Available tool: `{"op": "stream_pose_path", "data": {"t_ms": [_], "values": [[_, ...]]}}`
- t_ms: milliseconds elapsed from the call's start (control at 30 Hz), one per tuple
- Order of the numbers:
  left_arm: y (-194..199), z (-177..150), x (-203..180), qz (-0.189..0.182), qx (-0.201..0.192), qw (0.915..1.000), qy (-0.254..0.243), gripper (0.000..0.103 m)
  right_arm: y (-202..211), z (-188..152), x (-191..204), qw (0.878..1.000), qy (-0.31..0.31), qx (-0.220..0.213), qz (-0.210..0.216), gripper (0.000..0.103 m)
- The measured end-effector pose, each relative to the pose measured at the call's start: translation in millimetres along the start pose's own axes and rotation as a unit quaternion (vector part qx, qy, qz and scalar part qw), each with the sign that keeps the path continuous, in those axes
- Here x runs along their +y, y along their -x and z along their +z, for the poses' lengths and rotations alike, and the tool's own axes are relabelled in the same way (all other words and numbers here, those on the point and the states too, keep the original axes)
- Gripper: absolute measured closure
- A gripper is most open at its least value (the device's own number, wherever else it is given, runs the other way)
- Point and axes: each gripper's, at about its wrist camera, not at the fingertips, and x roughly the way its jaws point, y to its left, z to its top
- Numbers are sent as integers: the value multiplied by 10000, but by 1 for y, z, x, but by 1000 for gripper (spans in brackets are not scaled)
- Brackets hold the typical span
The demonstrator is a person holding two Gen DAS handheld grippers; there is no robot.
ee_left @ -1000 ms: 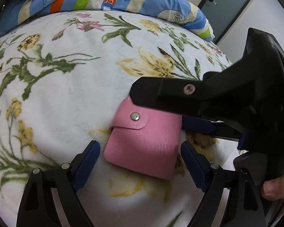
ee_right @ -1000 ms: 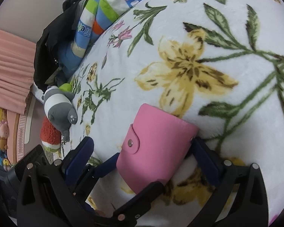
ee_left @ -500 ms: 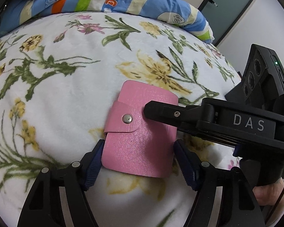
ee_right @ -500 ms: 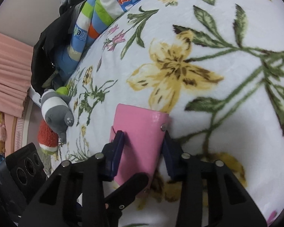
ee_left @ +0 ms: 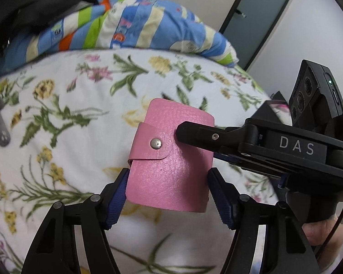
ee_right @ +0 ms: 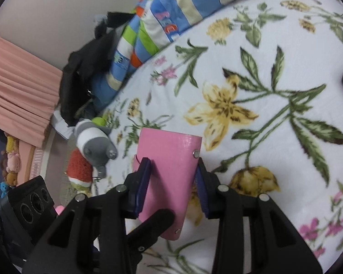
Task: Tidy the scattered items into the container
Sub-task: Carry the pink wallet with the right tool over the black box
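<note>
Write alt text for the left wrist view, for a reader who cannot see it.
A pink snap-button wallet sits between the left gripper's closing blue-padded fingers, while the right gripper reaches in from the right and clamps it. Below lies a white floral blanket, with a striped blue quilt bunched at its far edge.
</note>
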Motion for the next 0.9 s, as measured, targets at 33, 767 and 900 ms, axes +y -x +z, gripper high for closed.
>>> {"op": "stream_pose_path", "data": {"t_ms": [33,767,900], "values": [[6,1,-6,10,-43,10000,-41,34,8,0,4,10000,27,-58,19,64],[82,14,-198,-372,-596,9909,-1146,34,239,-9,-23,9883,-54,-1516,149,64],[66,12,-247,-551,-507,9874,-1394,34,276,-9,-57,9842,-227,-1758,-11,64]]}}
